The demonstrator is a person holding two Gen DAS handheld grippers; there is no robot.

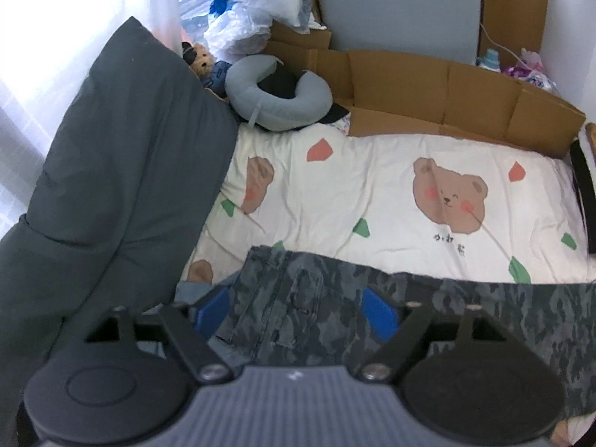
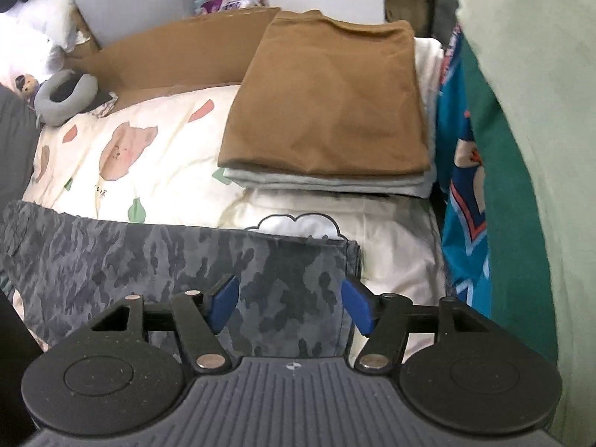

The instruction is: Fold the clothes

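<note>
Blue-grey camouflage trousers (image 1: 428,298) lie flat across the near part of a bed with a bear-print sheet (image 1: 372,186). My left gripper (image 1: 298,309) is open, its blue pads (image 1: 212,313) on either side of the waist end with a pocket. In the right wrist view the trousers (image 2: 149,257) reach to a hem at the right. My right gripper (image 2: 290,305) is open, its pads (image 2: 357,307) straddling that hem end. Neither gripper pinches the cloth.
A dark grey pillow (image 1: 123,156) lies at the left, a grey neck pillow (image 1: 279,93) and teddy bear (image 1: 203,59) behind it. Cardboard (image 1: 447,89) lines the far edge. A folded stack with a brown garment (image 2: 331,97) on top sits right; blue and green clothes (image 2: 469,186) hang further right.
</note>
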